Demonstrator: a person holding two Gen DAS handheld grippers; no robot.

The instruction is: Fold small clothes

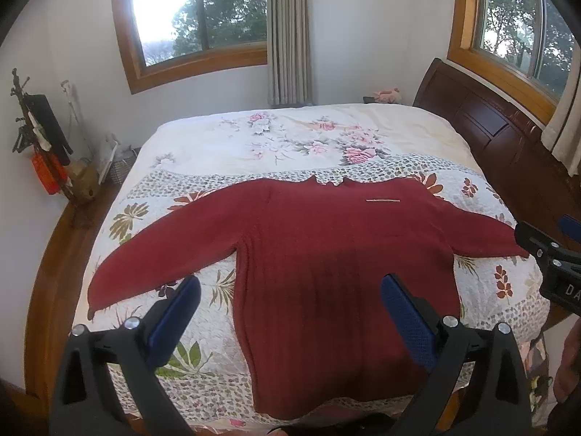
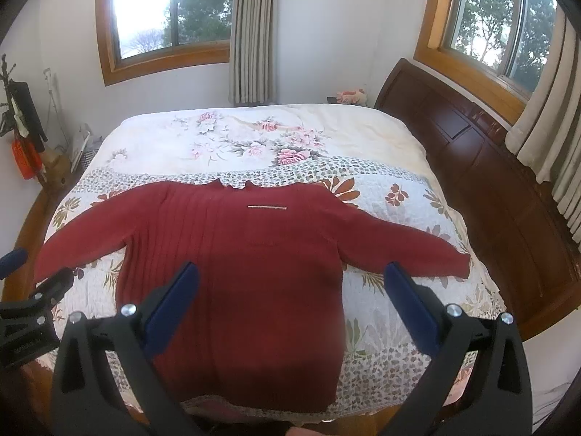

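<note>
A home bedroom. A bed (image 2: 363, 134) under a floral quilt fills the room, its dark wooden headboard (image 2: 454, 134) at the bed's right side. Behind the bed hang curtains (image 2: 250, 32) between two wood-framed windows (image 2: 163, 11). Left of the bed stands a coat rack (image 1: 40, 138).

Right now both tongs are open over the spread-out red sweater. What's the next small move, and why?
Probably lower the left tongs to the cuff of the left sleeve and pinch it. The red sweater lies flat and unfolded on the quilt, both sleeves spread out, and neither the left nor the right tongs hold anything, so folding a sleeve inward looks like the natural start.
</note>
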